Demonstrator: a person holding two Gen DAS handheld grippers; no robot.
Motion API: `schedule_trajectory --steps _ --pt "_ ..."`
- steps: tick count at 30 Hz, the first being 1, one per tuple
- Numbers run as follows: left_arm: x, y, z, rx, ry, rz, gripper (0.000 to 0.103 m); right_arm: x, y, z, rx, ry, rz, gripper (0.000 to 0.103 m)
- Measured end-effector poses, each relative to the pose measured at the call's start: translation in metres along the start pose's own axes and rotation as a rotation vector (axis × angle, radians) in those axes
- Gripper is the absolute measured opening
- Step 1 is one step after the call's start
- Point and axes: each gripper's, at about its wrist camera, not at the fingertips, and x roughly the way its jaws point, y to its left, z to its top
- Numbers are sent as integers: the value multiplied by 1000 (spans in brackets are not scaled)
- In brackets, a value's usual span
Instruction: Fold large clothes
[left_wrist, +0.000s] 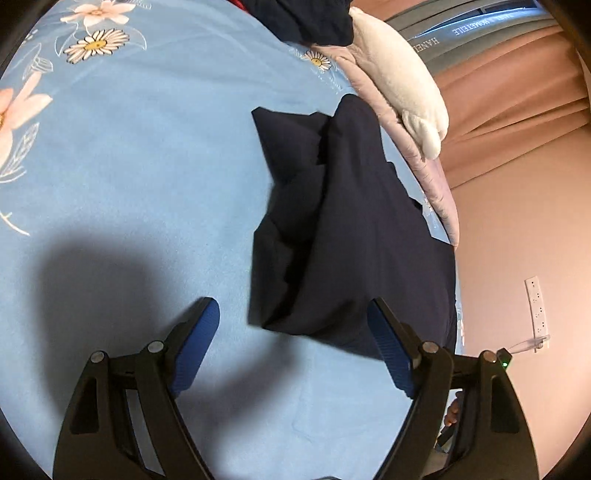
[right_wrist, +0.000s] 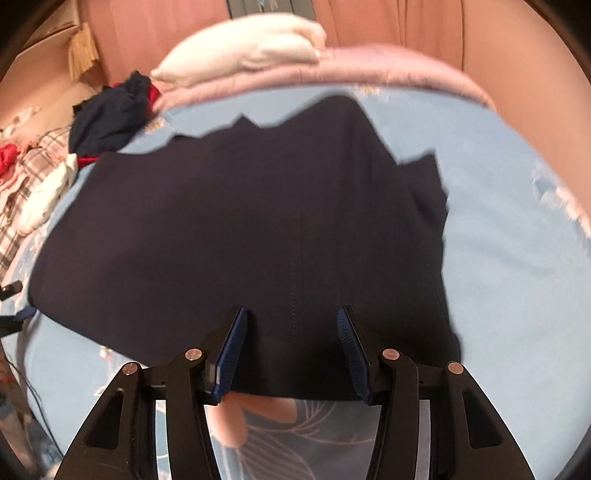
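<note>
Our left gripper (left_wrist: 293, 325) hangs with fingers spread wide over the blue bedsheet (left_wrist: 147, 177), holding nothing. Our right gripper (right_wrist: 291, 332) is parted too, its fingers straddling the dark navy garment (right_wrist: 236, 229) lying partly folded on the bed.

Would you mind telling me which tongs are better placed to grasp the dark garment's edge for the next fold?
The right tongs, probably: they are open with the dark navy garment directly between the fingers, at its near edge. The left tongs are open too, but mostly over the blue sheet, beside the garment.

Floral blue bedsheet (left_wrist: 129, 177), pink curtains (left_wrist: 517, 103).
</note>
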Motion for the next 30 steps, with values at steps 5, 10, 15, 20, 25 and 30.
schedule_trajectory --steps 5,10,15,20,25,30 --pt "-5 2 11 1 17 -26 82 -14 11 7 22 11 -17 51" --pt "6 13 36 -51 47 -134 82 -31 37 13 -3 -37 67 51" --pt "37 7 70 -51 99 -172 83 -22 80 25 -80 -45 122 51" --pt "67 0 95 -47 150 -243 85 -5 112 38 -126 -34 184 51" --pt "96 -14 117 -13 180 -269 85 21 141 57 -161 -13 205 51" --pt "107 -35 119 70 184 -195 79 47 158 88 -163 -19 180 51"
